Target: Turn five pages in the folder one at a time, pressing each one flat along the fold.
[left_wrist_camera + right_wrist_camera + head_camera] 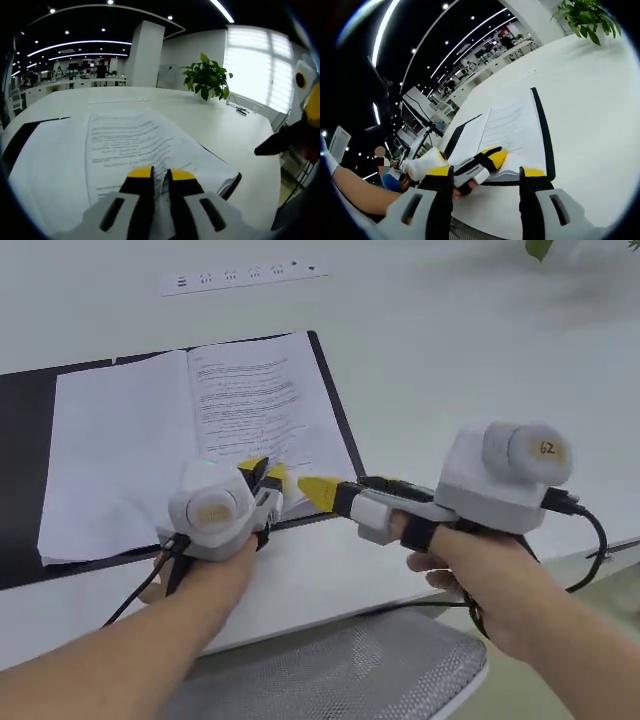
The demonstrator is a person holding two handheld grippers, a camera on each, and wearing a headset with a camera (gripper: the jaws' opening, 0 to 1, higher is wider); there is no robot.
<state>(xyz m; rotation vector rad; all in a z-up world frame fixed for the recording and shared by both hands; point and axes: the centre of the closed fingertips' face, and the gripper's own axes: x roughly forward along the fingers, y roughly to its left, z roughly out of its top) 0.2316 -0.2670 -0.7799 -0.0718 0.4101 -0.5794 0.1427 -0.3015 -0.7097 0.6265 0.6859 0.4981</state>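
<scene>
The folder [330,405] lies open on the white table [450,360], near its front edge, with black covers showing around the paper. Its right page [255,400] carries printed lines too small to read. The left page [120,460] is blank white. In the left gripper view the same printed page [130,135] runs away from the jaws.

The only writing that can be read is "62", on a round yellow label [547,449] on the cap of the right gripper [320,492].

The left gripper [262,475] is at the bottom edge of the printed page, tips pointing away from the person. Its yellow-tipped jaws are drawn nearly together, leaving a thin slit. I cannot tell whether a sheet is caught between them. The left hand [215,565] grips it from behind, the forearm coming in from the lower left.

The right gripper hangs just beyond the folder's lower right corner and points left towards the other one. In its own view its jaws stand wide apart around nothing, and the left gripper [492,157] shows between them. The right hand [470,560] wraps the handle, one finger through the trigger loop. A black cable [595,540] loops away from the right gripper.

A white power strip [243,277] lies at the far side of the table. A potted plant [207,77] stands on the table beyond the folder. A grey mesh chair seat [350,670] shows below the table edge.
</scene>
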